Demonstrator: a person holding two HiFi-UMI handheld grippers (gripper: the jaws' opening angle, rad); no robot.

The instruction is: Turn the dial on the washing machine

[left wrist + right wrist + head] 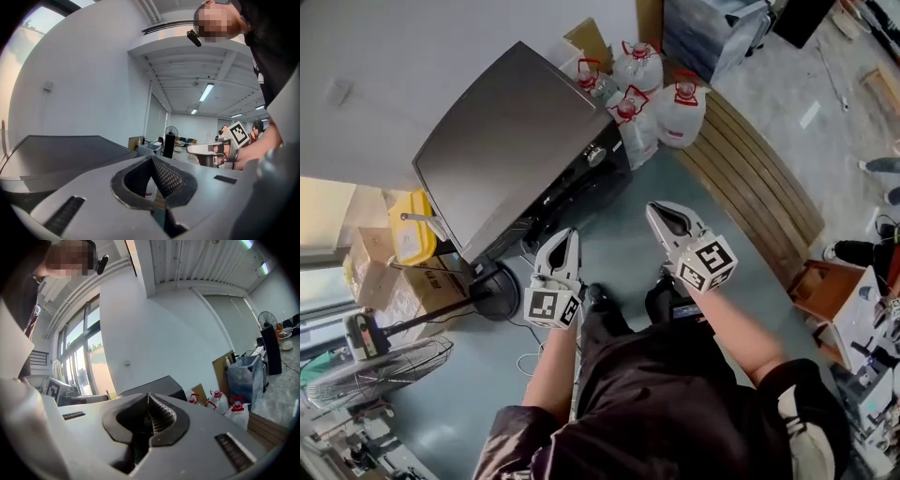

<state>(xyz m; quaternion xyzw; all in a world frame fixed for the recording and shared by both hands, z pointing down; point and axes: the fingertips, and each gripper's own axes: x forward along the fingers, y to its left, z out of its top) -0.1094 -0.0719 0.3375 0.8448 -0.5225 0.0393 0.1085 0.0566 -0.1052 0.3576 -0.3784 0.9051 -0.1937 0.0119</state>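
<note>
The washing machine (506, 141) has a grey lid and a dark front panel, with a round silvery dial (596, 156) near the panel's right end. In the head view both grippers hover above the floor in front of the machine, short of the panel. My left gripper (565, 236) is shut and holds nothing. The right gripper (657, 209) is also shut and empty, below and to the right of the dial. The left gripper view shows shut jaws (151, 160) with the machine's lid (61, 150) to the left. In the right gripper view the shut jaws (148, 397) point at the machine's corner (157, 384).
Several water jugs with red caps (680, 108) stand right of the machine beside a slatted wooden platform (759, 178). A yellow container (412, 230), cardboard boxes (370, 267) and a floor fan (380, 366) are on the left. A cable lies on the floor by my feet.
</note>
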